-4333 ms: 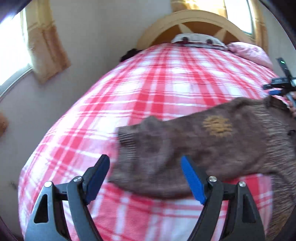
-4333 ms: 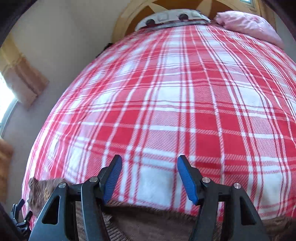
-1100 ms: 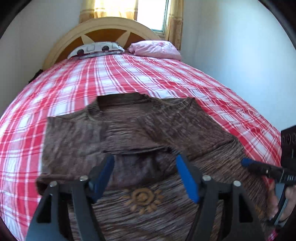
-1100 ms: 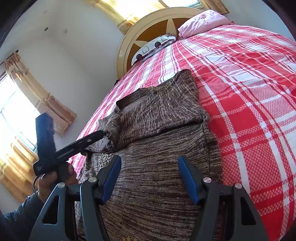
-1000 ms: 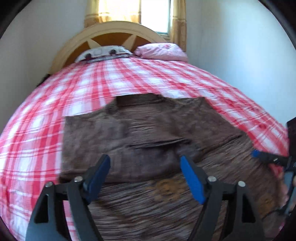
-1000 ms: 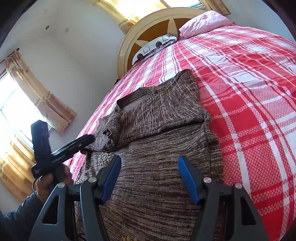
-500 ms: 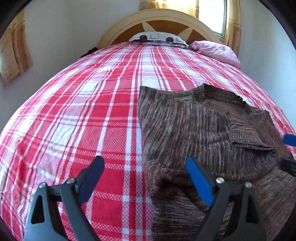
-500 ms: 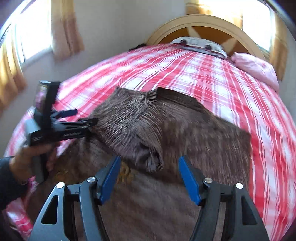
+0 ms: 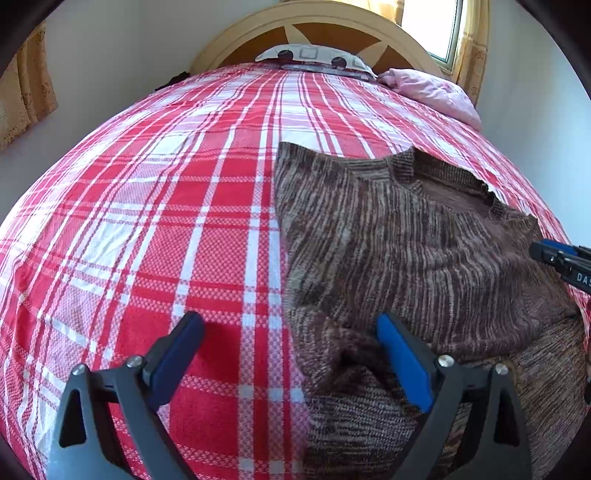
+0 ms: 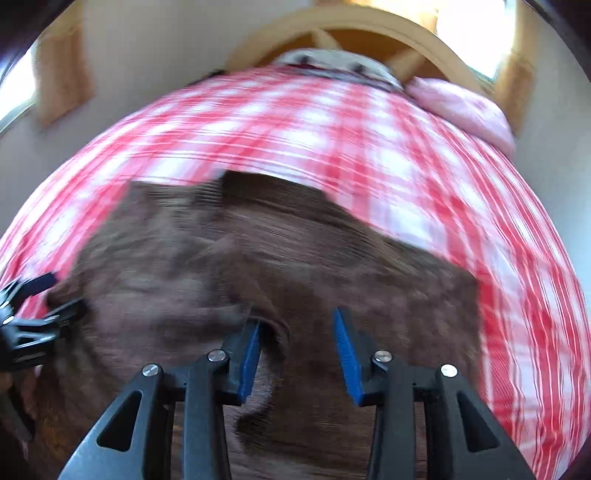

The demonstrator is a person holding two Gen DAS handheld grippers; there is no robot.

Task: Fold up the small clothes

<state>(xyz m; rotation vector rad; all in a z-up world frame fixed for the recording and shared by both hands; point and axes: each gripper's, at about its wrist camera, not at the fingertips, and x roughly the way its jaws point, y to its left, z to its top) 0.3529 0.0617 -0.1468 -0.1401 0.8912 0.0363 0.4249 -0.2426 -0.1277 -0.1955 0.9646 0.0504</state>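
A brown knit sweater [image 9: 413, 251] lies on the red plaid bed, sleeves folded in over its body, neckline toward the headboard. My left gripper [image 9: 291, 354] is open and empty, low over the sweater's left edge, with the bunched sleeve end between its pads. My right gripper [image 10: 297, 349] is open and empty over the middle of the sweater [image 10: 295, 251], by a folded sleeve end; that view is motion-blurred. The right gripper's tip shows at the right edge of the left wrist view [image 9: 561, 258]. The left gripper shows at the left edge of the right wrist view [image 10: 33, 314].
The red and white plaid bedspread [image 9: 166, 206] covers the bed. A patterned pillow [image 9: 314, 57] and a pink pillow [image 9: 432, 92] lie by the wooden headboard [image 9: 321, 26]. Walls, curtains and a window surround the bed.
Both sleeves have been folded over the body. My left gripper swung to the sweater's left edge. My right gripper moved over the middle of the sweater, and both jaws stayed open.
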